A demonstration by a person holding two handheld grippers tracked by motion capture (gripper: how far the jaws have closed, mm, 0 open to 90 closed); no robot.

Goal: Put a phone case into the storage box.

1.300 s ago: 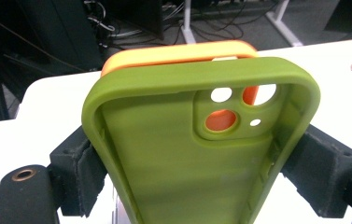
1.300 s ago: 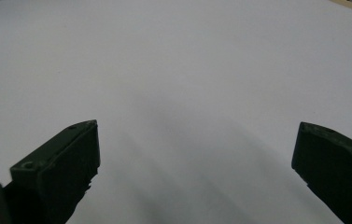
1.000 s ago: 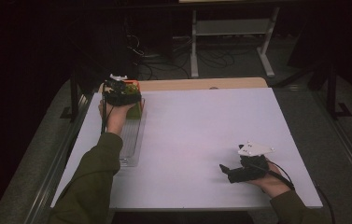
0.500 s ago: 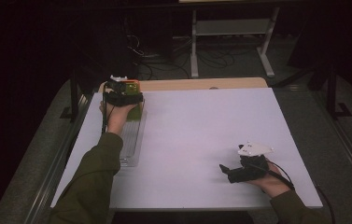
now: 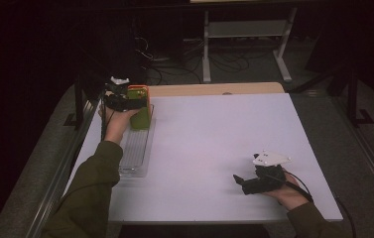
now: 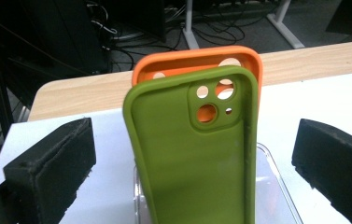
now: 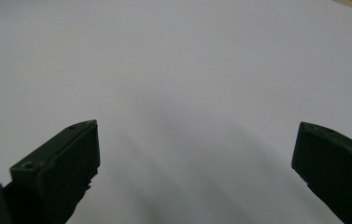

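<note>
1. Left gripper [image 6: 192, 158]: its fingers [image 6: 52, 163] have just been opening and now sit wide apart. The green phone case [image 6: 192, 154] stands between them, but neither finger touches it, there's a clear gap on both sides.
2. That green case stands upright in a clear plastic rack [image 6: 271, 186], camera cutout at the top. Right behind it stands an orange phone case [image 6: 192, 60], pretty much against its back, peeking out over the top edge.
3. In the high view the left gripper [image 5: 125, 101] is at the far left corner of the white worktop [image 5: 214, 139], with the green case [image 5: 140, 119] and orange case [image 5: 137, 90] at the far end of the rack [image 5: 135, 153], which runs along the left edge towards the person.
4. Right gripper [image 7: 192, 158]: fingers [image 7: 57, 163] spread wide too, nothing between them, just bare white worktop [image 7: 173, 70] in front.
5. In the high view the right gripper [image 5: 246, 182] rests low near the front right of the worktop, well apart from the cases, pointing left.
6. Beyond the worktop there's a wooden strip [image 5: 214, 89] along the far edge and a dark floor with cables [image 5: 224, 59].
</note>
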